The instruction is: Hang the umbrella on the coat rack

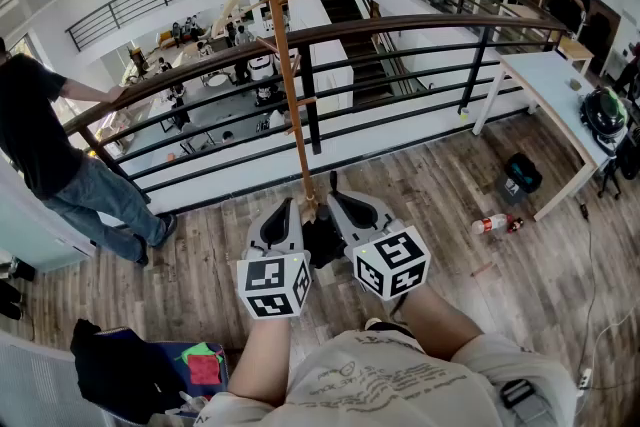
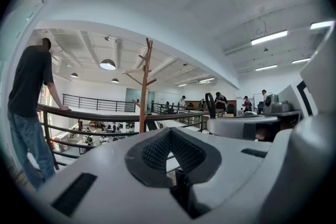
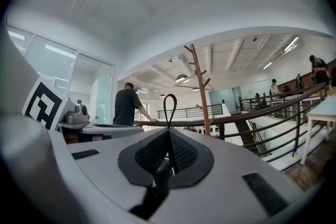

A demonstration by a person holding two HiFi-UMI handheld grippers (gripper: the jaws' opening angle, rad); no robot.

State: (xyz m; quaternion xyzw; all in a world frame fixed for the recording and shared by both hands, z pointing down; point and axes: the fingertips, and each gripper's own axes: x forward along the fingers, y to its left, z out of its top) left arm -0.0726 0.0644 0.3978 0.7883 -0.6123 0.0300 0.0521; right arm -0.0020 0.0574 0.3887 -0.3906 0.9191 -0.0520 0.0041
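Observation:
The wooden coat rack (image 1: 285, 65) stands at the railing right in front of me, its pole rising between both grippers; it also shows as the coat rack (image 2: 143, 92) and coat rack (image 3: 202, 92). A black folded umbrella (image 1: 322, 240) hangs between the two grippers near the rack's foot. My right gripper (image 1: 336, 195) (image 3: 169, 131) is shut on the umbrella's strap, whose black loop (image 3: 169, 105) (image 2: 210, 105) sticks up above the jaws. My left gripper (image 1: 288, 207) (image 2: 170, 131) sits close beside it, its jaws closed with a dark part of the umbrella (image 2: 181, 189) between them.
A dark metal railing (image 1: 400, 25) with a wooden top rail runs behind the rack, with a lower floor beyond. A person (image 1: 50, 145) leans on it at left. At right stand a white table (image 1: 555, 85), a black bag (image 1: 520, 175) and a bottle (image 1: 495, 223).

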